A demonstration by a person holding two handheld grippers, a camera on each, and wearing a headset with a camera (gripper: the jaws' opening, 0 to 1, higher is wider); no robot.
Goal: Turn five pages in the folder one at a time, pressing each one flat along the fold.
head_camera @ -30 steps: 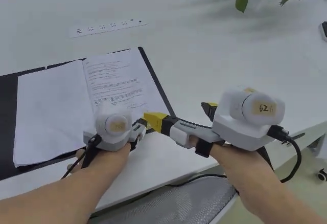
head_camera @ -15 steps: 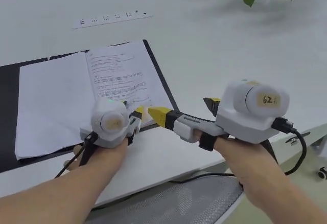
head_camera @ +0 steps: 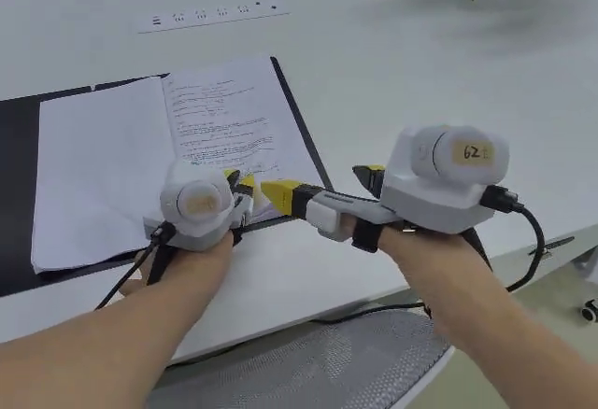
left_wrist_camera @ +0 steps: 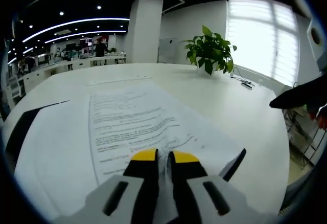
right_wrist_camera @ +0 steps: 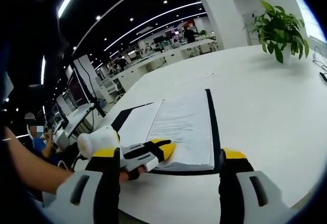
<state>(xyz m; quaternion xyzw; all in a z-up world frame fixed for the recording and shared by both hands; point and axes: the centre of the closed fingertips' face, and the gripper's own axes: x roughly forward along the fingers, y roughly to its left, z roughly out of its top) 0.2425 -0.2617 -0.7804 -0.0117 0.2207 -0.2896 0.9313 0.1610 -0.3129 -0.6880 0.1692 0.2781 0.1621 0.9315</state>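
Since half a second earlier, the left gripper point(head_camera: 241, 192) had crept forward off the bare white tabletop point(head_camera: 420, 73) and onto the near edge of the printed right-hand page point(head_camera: 224, 119). That page belonged to the open black folder point(head_camera: 17, 194), which stretched away ahead of the left jaws. These jaws were closed to a thin slit, with their yellow tips at the page's lower corner. From where I stood I couldn't tell whether a sheet was caught in the slit or the tips merely rested on the paper.

The right gripper point(head_camera: 327, 183) hung just to the right of them with its jaws spread wide and nothing between them. One tip sat close beside the left gripper and the other lay out over bare tabletop, off the folder's right edge.

The likeliest slip, to my eye, was the pinch taking two or more sheets, since the stacked edges lay tight together there. The turn would then count wrong. A sharp lift from that corner could also crease or tear the paper. Nothing pinned the folder down, so it might skid on the smooth tabletop. The wide right jaws could also snag the cover edge while coming in to press the fold.
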